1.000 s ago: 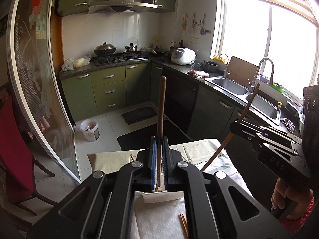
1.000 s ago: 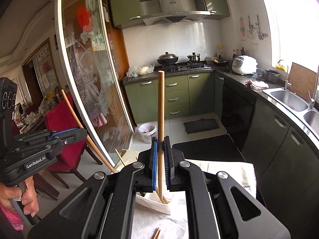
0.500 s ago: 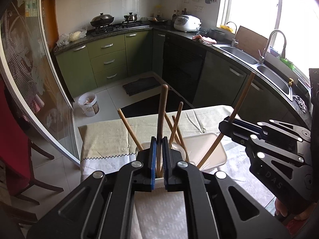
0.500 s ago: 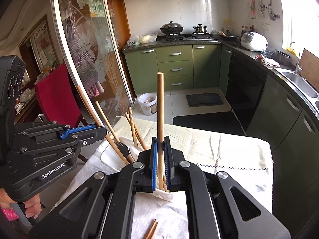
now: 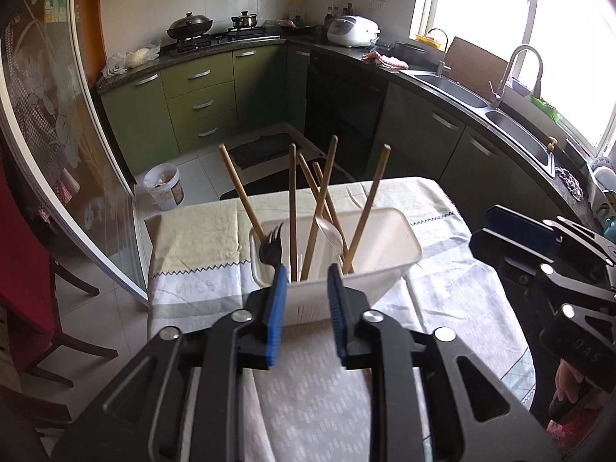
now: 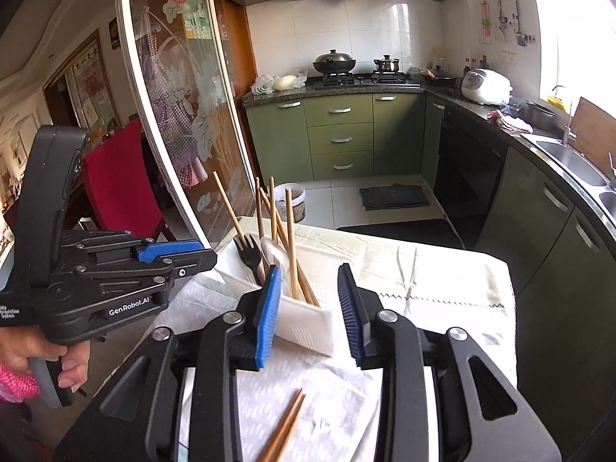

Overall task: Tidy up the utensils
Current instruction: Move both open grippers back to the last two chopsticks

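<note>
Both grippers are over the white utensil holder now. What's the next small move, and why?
Probably swing the right gripper back toward the chopstick pair lying loose on the cloth. Both grippers' jaws are opening with nothing between them, and the chopsticks already stand in the utensil holder.

Six chopsticks point(image 5: 369, 204) in one basket point(image 5: 404, 238), one fork point(image 5: 270, 248), one spoon point(image 5: 330, 233).

The white basket point(image 5: 385, 261) hides the lower ends of the chopsticks point(image 5: 365, 208) standing in it. The loose pair of chopsticks point(image 6: 283, 429) runs off the bottom edge.
</note>
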